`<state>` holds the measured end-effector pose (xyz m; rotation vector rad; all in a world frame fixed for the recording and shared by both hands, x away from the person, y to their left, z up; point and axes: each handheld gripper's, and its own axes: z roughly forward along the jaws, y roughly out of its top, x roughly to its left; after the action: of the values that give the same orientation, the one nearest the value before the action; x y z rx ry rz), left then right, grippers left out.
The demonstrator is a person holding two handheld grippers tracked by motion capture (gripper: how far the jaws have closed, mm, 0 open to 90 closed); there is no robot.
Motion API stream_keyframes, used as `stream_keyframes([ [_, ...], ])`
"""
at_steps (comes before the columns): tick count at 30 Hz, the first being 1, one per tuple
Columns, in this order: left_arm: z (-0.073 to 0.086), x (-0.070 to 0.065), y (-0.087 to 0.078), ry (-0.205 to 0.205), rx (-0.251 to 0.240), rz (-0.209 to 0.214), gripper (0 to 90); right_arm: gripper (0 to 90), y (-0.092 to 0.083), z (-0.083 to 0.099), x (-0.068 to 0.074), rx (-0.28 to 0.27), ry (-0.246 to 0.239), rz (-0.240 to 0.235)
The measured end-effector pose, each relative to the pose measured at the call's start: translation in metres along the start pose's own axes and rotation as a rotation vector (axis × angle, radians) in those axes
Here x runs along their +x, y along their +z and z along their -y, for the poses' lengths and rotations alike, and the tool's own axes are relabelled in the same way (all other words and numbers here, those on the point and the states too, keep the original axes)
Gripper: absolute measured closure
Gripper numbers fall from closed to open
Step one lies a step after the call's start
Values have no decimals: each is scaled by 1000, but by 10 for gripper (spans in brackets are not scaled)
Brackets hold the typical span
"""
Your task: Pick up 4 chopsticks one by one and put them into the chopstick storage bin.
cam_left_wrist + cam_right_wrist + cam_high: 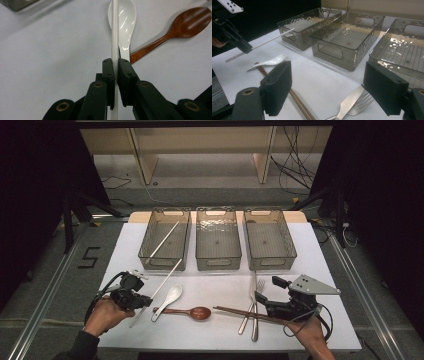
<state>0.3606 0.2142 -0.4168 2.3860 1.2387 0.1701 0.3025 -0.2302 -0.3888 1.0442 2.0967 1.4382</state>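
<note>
High view: the left gripper (134,296) has its jaws clamped on a white chopstick (167,276), which slants up toward the left bin (165,240), where its mate already lies. The step in hand looks like sorting cutlery; next the stick should be carried over the bin's near wall and let go. The right gripper (272,296) hovers over the forks (256,307) and brown chopsticks (245,313).

Left gripper view: the jaws pinch the stick above the white spoon (126,22) and wooden spoon (175,31).

Right gripper view: jaws spread wide, holding nothing.

The white table (220,330) stands on a grey floor with trailing cables and dark surroundings.
</note>
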Motion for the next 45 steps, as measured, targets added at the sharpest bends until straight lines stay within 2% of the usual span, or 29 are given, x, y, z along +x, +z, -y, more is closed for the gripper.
stream_keyframes([
  [6,-10,3,-6,-7,-49,40,838,238,-1,0,-1,-2,6,1],
  [8,-15,5,-7,-5,-83,33,838,237,-1,0,-1,0,5,-1],
  [10,-21,6,-8,3,-89,20,838,236,0,0,0,2,4,-4],
  [21,-57,11,-18,21,-168,22,837,237,-1,0,-1,-1,13,-1],
  [25,-70,14,-19,35,-178,23,837,237,-1,0,-1,-1,13,0],
  [33,-98,27,-22,42,-202,-16,837,237,-1,0,-2,0,14,1],
  [36,-108,34,-24,27,-226,-23,837,237,-1,0,-2,-3,13,1],
  [39,-119,44,-25,14,-247,-49,837,237,-1,0,-2,-3,16,-1],
  [45,-134,58,-22,12,-247,-80,837,237,-1,0,-2,-2,18,0],
])
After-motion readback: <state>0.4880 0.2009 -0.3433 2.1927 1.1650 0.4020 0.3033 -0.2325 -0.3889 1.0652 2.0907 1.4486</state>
